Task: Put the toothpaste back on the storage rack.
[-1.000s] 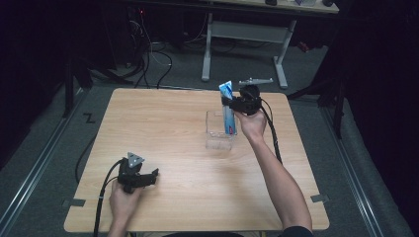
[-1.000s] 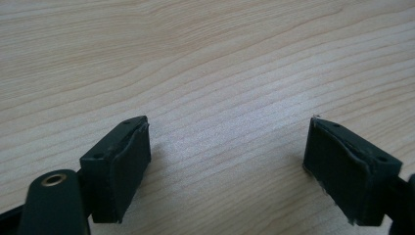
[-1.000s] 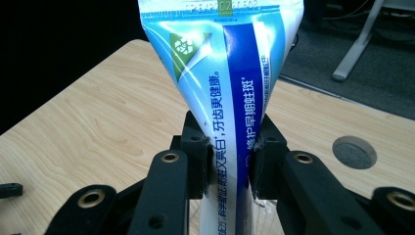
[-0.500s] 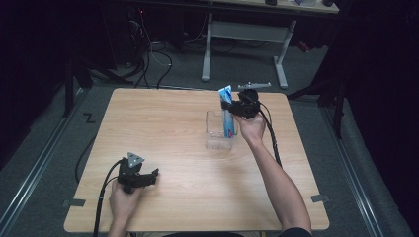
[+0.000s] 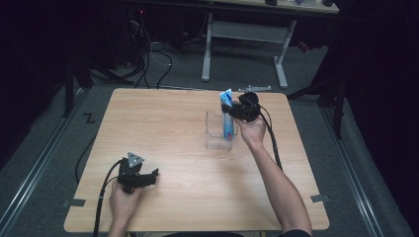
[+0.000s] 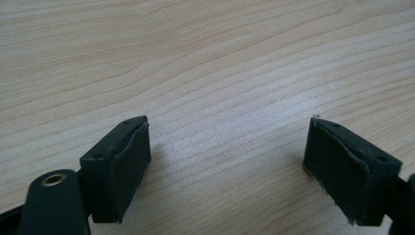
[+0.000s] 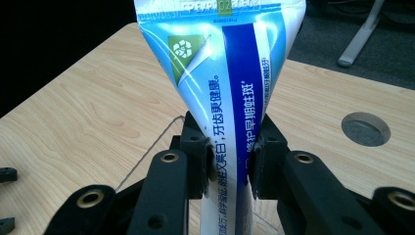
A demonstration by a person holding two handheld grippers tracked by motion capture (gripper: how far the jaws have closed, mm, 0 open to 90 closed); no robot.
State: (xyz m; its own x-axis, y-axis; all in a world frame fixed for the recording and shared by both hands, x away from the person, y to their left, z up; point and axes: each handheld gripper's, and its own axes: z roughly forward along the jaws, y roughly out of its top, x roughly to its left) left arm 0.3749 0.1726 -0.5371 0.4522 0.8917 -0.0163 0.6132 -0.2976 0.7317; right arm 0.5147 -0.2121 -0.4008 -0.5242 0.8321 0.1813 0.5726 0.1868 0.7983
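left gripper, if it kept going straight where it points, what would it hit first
Most likely the bare wooden table: the left gripper, jaws open and empty, angles down at the tabletop with nothing lying ahead, though depth is hard to judge.

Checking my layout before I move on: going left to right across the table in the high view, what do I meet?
Left gripper, jaws open and resting on the wooden table → clear plastic container → toothpaste tube, standing in the container → right gripper, shut on the tube.
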